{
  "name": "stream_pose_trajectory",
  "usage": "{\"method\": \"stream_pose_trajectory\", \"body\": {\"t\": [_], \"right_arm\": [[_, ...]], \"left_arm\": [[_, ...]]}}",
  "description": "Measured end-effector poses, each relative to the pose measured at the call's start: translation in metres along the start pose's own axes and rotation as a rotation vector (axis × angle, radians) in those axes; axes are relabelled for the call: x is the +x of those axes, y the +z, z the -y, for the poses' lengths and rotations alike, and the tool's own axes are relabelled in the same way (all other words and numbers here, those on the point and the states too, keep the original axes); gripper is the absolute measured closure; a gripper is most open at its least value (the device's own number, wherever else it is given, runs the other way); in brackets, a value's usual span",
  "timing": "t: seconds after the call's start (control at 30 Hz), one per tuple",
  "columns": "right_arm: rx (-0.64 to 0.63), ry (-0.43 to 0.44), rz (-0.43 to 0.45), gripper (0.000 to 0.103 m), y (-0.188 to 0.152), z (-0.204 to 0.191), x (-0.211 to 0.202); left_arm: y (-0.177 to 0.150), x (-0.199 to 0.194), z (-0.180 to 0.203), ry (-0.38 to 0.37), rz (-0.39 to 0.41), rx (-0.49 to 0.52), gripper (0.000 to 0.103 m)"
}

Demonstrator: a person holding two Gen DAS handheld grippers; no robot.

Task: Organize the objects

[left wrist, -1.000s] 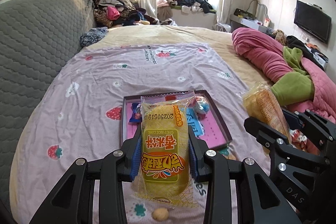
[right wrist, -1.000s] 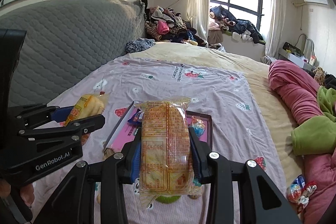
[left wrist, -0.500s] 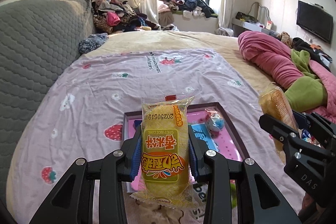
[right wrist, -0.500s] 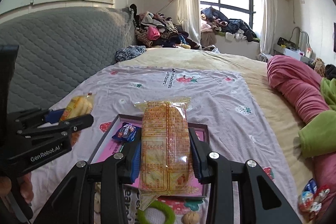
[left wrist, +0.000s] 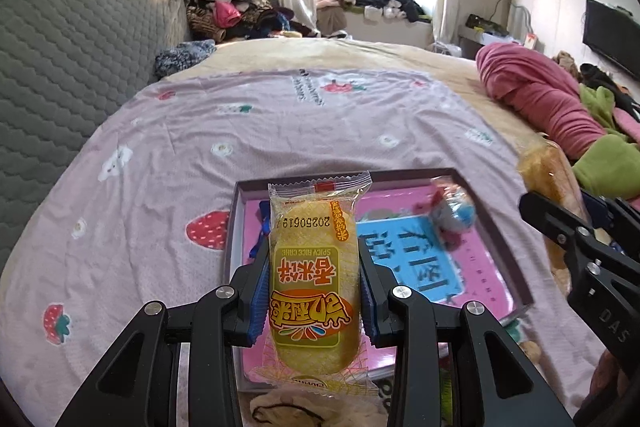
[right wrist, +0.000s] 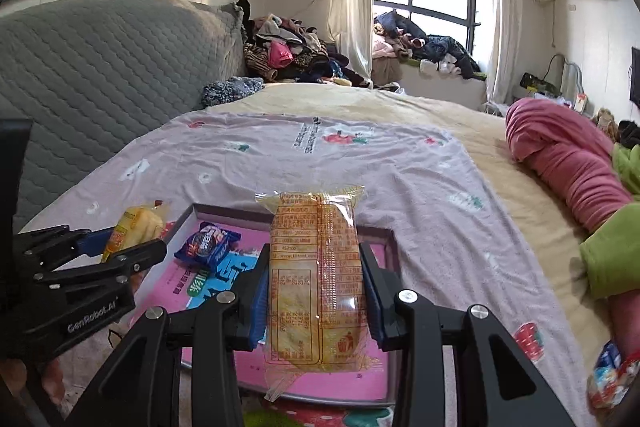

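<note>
My left gripper (left wrist: 313, 287) is shut on a yellow rice cake packet (left wrist: 314, 279) with its printed front facing up. It hangs over the near left part of a shallow tray (left wrist: 496, 223) with a pink and blue bottom. My right gripper (right wrist: 316, 293) is shut on a second rice cake packet (right wrist: 318, 279), back label up, above the tray's (right wrist: 390, 239) near right side. In the tray lie a blue snack packet (right wrist: 207, 243) and a small red and blue wrapped sweet (left wrist: 450, 217). Each gripper shows at the edge of the other's view.
The tray rests on a lilac strawberry-print sheet (left wrist: 168, 163) on a bed. A grey quilted headboard (left wrist: 60, 59) runs along the left. A rolled pink blanket (left wrist: 536, 95) and green cloth (left wrist: 608, 167) lie at the right. Small wrapped sweets (right wrist: 610, 371) sit at the right edge.
Both grippers have come down and forward with their packets, so the tray looms larger beneath them. Neither grip has altered.
</note>
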State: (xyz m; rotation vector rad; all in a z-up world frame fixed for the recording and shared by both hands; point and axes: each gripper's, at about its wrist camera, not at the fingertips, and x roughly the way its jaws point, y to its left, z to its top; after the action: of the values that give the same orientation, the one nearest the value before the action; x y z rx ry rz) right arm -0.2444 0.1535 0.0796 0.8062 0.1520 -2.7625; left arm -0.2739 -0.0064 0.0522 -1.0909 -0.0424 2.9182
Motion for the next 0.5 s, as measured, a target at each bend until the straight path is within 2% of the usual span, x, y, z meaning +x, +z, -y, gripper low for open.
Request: {"method": "stream_pose_trajectory", "body": {"t": [0.23,0.5], "right_arm": [[0.019,0.036,0.006,0.063,-0.008,0.009,0.014],[0.028,0.011,-0.017,0.063,-0.014,0.019,0.028]], "left_arm": [[-0.01,0.025,-0.002,0.013,-0.035,0.01,0.065],[-0.014,0.037,-0.004,0.021,-0.054,0.003,0.065]]}}
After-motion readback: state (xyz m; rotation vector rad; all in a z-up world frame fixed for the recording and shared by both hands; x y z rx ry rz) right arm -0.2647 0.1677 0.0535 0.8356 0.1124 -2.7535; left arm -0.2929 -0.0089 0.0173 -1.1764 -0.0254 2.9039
